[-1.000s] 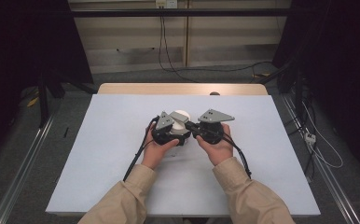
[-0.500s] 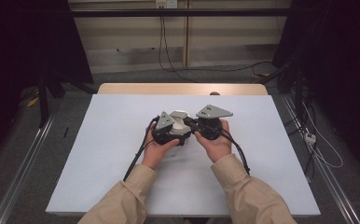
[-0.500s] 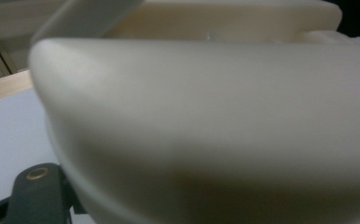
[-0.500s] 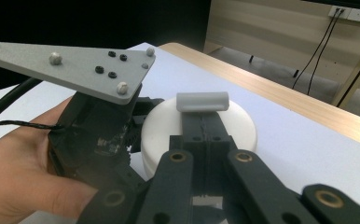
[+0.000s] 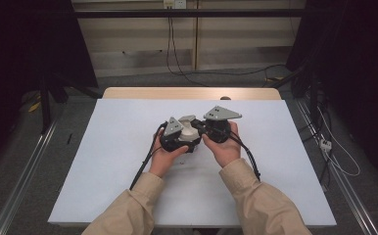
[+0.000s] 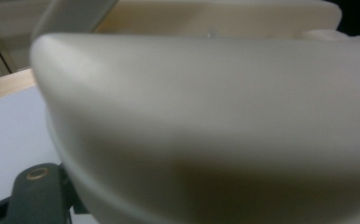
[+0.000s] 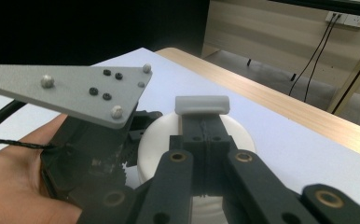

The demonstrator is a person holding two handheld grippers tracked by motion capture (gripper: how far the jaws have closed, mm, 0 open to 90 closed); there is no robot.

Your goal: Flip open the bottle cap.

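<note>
Hands bring both tongs together over the counter (image 5: 104, 161). Right tongs (image 7: 201, 114) pinch a white tab (image 7: 202, 104) on a round white object (image 7: 145, 140); left tongs' (image 5: 177, 134) state is unclear. Best to hold steady and pull gently.

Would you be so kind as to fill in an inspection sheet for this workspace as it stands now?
Surface: white table top, bare around the hands; a wooden edge at the far side.
Job's things: one round white object between the two grippers at mid-table; a pale tab on its top.
Clutter: nothing seen on the table.
Grippers: left gripper pressed close against the white object, jaws hidden. Right gripper has its jaws together at the tab; whether they pinch it cannot be told.
Cables: a black cable trails from the left gripper, another from the right.
Surroundings: floor rails, wall cables, a socket.
</note>
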